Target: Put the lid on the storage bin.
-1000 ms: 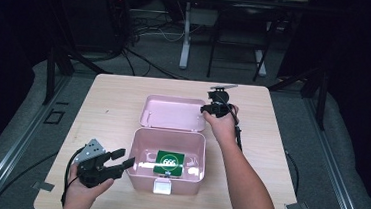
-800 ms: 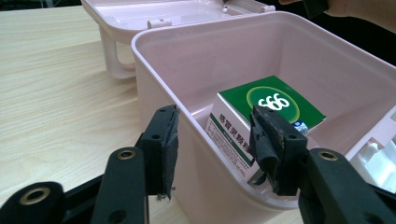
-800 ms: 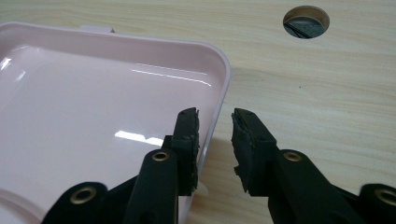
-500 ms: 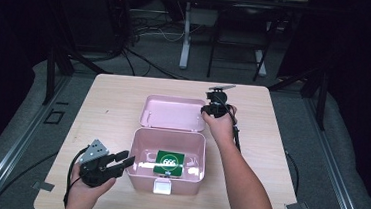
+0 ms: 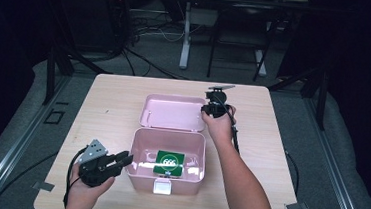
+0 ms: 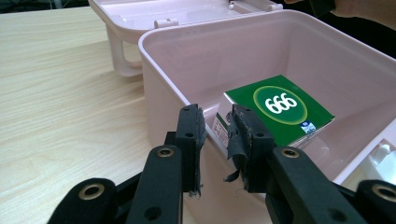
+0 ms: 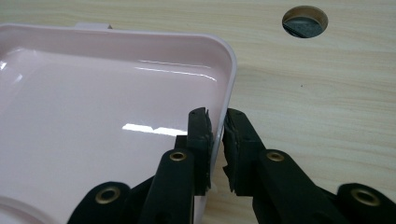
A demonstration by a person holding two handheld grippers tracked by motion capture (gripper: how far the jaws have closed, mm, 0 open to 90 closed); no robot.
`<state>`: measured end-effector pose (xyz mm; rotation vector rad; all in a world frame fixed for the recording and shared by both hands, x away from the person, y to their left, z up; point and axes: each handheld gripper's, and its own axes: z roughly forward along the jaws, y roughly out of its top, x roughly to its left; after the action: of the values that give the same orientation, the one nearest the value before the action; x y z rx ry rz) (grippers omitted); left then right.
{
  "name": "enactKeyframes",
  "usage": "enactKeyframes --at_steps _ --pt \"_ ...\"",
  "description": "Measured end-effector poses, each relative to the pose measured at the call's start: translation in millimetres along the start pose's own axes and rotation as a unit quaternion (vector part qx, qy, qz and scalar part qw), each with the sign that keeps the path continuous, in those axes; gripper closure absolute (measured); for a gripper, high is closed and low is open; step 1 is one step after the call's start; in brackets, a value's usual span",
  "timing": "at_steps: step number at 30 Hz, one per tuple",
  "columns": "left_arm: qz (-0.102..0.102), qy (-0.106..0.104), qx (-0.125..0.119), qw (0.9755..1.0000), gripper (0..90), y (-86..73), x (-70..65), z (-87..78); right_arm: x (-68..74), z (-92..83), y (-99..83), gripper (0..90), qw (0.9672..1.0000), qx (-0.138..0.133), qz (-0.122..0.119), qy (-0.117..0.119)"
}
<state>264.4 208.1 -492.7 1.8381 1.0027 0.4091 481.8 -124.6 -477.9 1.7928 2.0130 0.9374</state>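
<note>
Wooden table (image 5: 118, 104) lying under the box (image 5: 139, 156), I'm pinching its near-left wall with my left gripper (image 6: 219, 140) while my right gripper (image 7: 217, 140) is clamping the lid's (image 7: 93, 116) edge behind.

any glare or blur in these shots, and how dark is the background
High view: the table is evenly lit, its surroundings nearly black, the picture slightly soft. Right gripper view: white glare streaks on the pink lid; the tongs are sharp. Left gripper view: the green packet is crisp.

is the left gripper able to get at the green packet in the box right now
Probably not yet: the left gripper has just been closing astride the box wall; the green packet lies uncovered inside.
</note>
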Motion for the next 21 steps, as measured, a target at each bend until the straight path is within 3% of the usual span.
enactKeyframes --at_steps 21 --pt "0.005 0.003 -0.003 1.0000 73.6 -0.3 -1.4 0.0 7.6 -19.2 2.6 84.9 0.9987 -0.050 0.004 -0.004"
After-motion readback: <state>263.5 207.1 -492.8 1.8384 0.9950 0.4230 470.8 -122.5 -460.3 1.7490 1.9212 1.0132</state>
